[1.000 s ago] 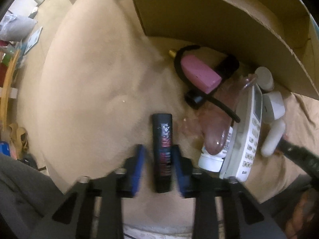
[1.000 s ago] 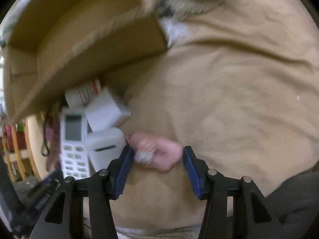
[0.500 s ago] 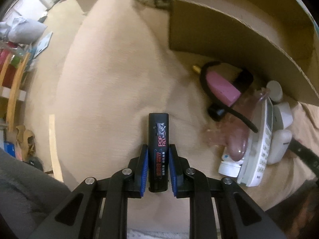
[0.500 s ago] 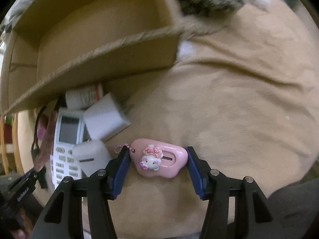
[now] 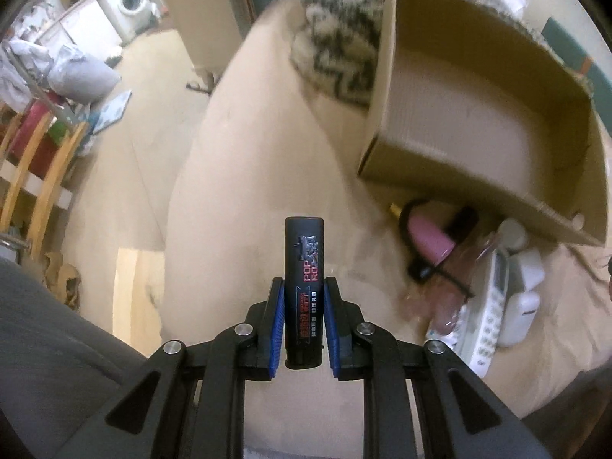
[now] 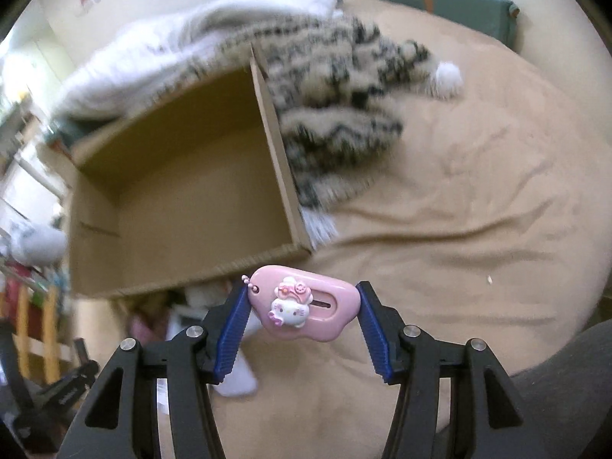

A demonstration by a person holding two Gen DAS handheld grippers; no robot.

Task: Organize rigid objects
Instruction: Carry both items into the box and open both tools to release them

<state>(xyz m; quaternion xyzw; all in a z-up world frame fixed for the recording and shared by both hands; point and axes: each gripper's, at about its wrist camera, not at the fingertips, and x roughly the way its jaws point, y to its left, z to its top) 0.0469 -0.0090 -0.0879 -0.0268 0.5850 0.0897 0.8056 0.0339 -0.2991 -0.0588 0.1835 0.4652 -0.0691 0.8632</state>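
Between the left gripper's [image 5: 303,325] blue ribbed fingers sits a black battery [image 5: 304,287], a glossy rigid stick clamped tight near its base so most of it pokes forward, probably so it can tip straight into the box [image 5: 478,145]. Right gripper [image 6: 302,325] is closed about halfway on a pink cutter [image 6: 306,308], smooth plastic, cloud-shaped with a little cat figure, pinched across its width. Both hang above the bed [image 6: 478,237], whose tan sheet is soft and wrinkly. Plain corrugated cardboard on the box, open top, looks empty. More hard stuff, like a white phone [image 5: 491,317], lies piled just beside it.
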